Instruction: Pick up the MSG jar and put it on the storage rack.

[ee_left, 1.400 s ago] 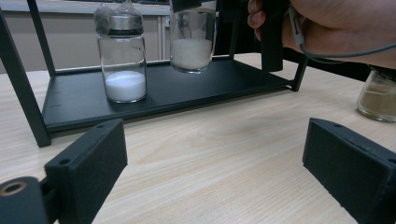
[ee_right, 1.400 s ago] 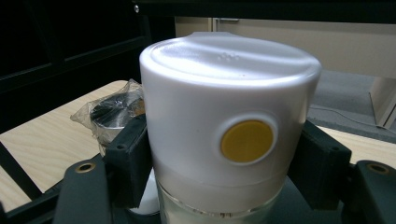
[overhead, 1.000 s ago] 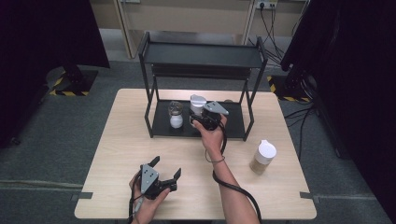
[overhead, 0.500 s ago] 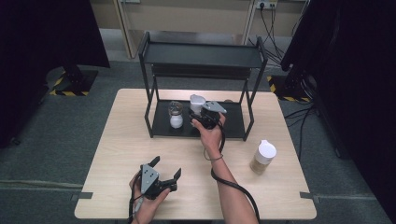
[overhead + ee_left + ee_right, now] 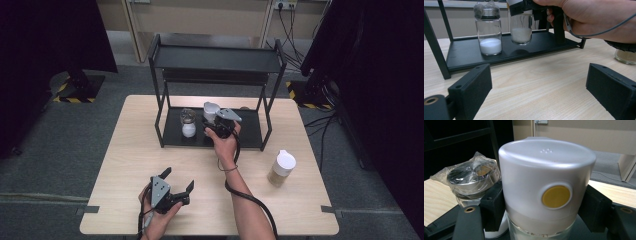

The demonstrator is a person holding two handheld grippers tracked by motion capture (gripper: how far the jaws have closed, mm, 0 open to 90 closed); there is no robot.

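Now the right gripper point(image 5: 214, 120) is clamped on the grey cap of a glass jar point(image 5: 521, 28), holding it just above the black shelf point(image 5: 250, 135), beside a wrapped jar point(image 5: 489, 32). Meanwhile the left gripper point(image 5: 179, 182) rests near the front edge of the table point(image 5: 125, 150) with its jaws wide apart and nothing between them.

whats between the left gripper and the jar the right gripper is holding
Bare tabletop, then the front edge of the black rack's lower shelf, in the left gripper view. The left gripper is open; the held jar hangs just above that shelf.
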